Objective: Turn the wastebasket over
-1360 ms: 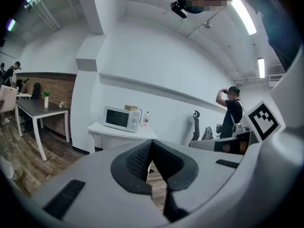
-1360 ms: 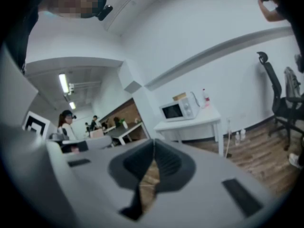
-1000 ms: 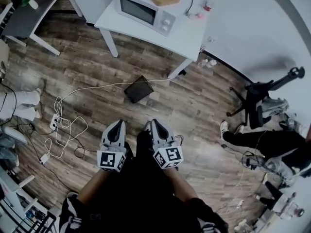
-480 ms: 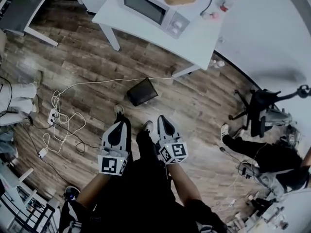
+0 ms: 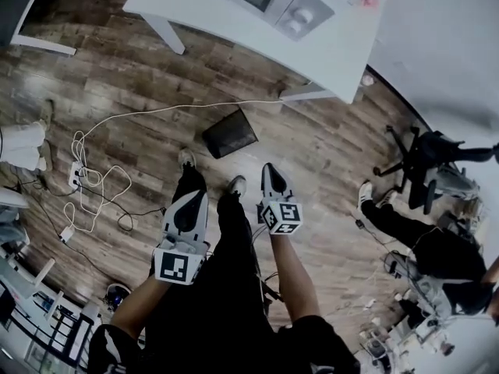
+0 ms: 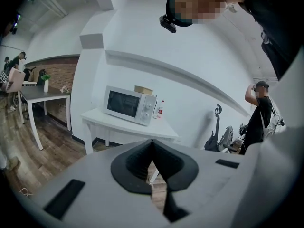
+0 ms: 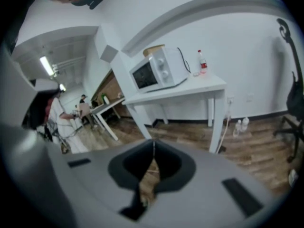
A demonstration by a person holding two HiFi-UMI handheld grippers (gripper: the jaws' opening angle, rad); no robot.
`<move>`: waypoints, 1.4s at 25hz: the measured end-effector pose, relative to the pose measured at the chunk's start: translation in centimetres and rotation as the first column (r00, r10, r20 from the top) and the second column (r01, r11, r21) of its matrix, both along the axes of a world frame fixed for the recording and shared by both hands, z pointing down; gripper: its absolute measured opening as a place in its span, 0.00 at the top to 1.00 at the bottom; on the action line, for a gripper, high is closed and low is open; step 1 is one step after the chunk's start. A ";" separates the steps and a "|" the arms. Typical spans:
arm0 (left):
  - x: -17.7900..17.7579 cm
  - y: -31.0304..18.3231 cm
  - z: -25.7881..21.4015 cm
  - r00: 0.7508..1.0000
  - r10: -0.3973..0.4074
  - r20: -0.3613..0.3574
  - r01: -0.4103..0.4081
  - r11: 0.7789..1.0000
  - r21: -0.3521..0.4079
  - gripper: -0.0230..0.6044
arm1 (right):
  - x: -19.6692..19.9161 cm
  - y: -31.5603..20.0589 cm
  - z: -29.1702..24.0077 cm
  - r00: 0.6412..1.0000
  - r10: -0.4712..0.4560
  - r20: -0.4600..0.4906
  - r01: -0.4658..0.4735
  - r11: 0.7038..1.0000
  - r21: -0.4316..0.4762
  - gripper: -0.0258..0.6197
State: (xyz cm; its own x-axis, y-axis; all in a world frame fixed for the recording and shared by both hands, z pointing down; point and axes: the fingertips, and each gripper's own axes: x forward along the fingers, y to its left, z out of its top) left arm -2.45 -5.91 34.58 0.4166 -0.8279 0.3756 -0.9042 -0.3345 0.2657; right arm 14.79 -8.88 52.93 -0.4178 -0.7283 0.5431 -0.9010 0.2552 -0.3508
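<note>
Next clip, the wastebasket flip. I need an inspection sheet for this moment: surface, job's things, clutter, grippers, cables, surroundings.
Surface: wood plank floor.
Job's things: dark wastebasket on the floor near the white table's leg, untouched. Which way its opening faces cannot be told.
Clutter: small bottles on the floor by the wall.
Grippers: left gripper and right gripper are both shut and empty, short of the wastebasket.
Cables: white cable crosses the floor just beyond the wastebasket. A loose cable tangle with a power strip lies to the left.
Surroundings: white table carrying a microwave; office chair; another person at the right.
</note>
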 end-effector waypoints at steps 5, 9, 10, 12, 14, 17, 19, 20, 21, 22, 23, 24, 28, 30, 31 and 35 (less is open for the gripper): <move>2.6 -0.5 2.9 0.999 0.034 -0.003 -0.034 0.999 -0.022 0.91 | 1.6 0.3 8.8 0.999 -0.027 0.031 0.029 0.997 -0.073 0.91; 4.0 -1.0 5.1 0.999 0.053 0.005 -0.053 0.998 -0.016 0.91 | 1.4 1.4 15.1 0.996 -0.085 0.032 0.089 0.986 -0.142 0.91; 4.3 -1.1 5.6 0.999 0.053 0.004 -0.053 0.998 -0.016 0.91 | 1.4 1.9 16.8 0.995 -0.101 0.025 0.103 0.981 -0.164 0.91; 5.0 -1.1 7.0 0.998 0.056 0.003 -0.056 0.998 -0.022 0.91 | 1.9 2.8 20.0 0.992 -0.124 0.010 0.123 0.972 -0.198 0.90; 5.6 -1.0 8.6 0.998 0.056 0.009 -0.055 0.998 -0.025 0.91 | 2.7 3.4 23.0 0.991 -0.134 -0.004 0.130 0.966 -0.225 0.89; 5.9 -0.8 10.9 0.999 0.036 0.022 -0.035 0.999 -0.032 0.91 | 3.9 4.7 27.3 0.991 -0.134 -0.018 0.124 0.954 -0.274 0.84; 6.2 -0.9 12.0 1.000 0.018 0.014 -0.018 0.999 -0.034 0.91 | 4.6 5.2 30.0 0.991 -0.128 -0.024 0.115 0.948 -0.298 0.82; 6.4 -0.9 12.5 1.000 0.012 0.006 -0.011 0.999 -0.034 0.91 | 4.9 5.4 31.2 0.992 -0.127 -0.027 0.112 0.944 -0.309 0.81; 6.6 -0.8 12.9 1.000 0.009 -0.002 -0.009 0.999 -0.033 0.91 | 5.2 5.7 32.5 0.991 -0.129 -0.031 0.112 0.941 -0.320 0.81; 6.9 -0.7 13.5 1.000 0.012 -0.006 -0.012 0.999 -0.034 0.91 | 5.5 6.1 33.8 0.990 -0.133 -0.035 0.114 0.937 -0.331 0.80; 7.3 -0.5 14.1 1.000 0.018 -0.007 -0.019 0.999 -0.034 0.91 | 5.7 6.5 35.2 0.990 -0.138 -0.038 0.117 0.932 -0.342 0.79; 7.6 -0.4 14.7 1.000 0.025 -0.004 -0.025 0.999 -0.033 0.91 | 6.0 6.7 36.6 0.989 -0.140 -0.041 0.117 0.928 -0.354 0.79; 8.1 -0.3 17.7 1.000 0.011 -0.014 -0.012 0.999 -0.049 0.91 | 6.7 6.6 41.0 0.991 -0.124 -0.054 0.095 0.920 -0.380 0.76; 7.9 0.0 19.2 1.000 0.001 -0.025 -0.003 0.998 -0.069 0.91 | 6.8 6.8 42.9 0.990 -0.125 -0.066 0.090 0.916 -0.391 0.75; 7.8 0.1 19.9 1.000 0.000 -0.026 -0.002 0.997 -0.077 0.91 | 6.9 6.8 43.9 0.989 -0.131 -0.072 0.092 0.913 -0.397 0.75; 7.1 -0.1 22.5 1.000 0.002 -0.022 -0.004 0.996 -0.091 0.91 | 7.4 6.6 47.5 0.978 -0.181 -0.102 0.124 0.901 -0.415 0.72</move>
State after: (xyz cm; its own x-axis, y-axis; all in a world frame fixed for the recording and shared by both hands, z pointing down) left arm 4.68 -6.05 57.13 0.4279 -0.7895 0.4399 -0.8968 -0.3106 0.3150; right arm 22.17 -2.26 100.38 -0.4078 -0.3670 0.8361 -0.9084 0.2556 -0.3309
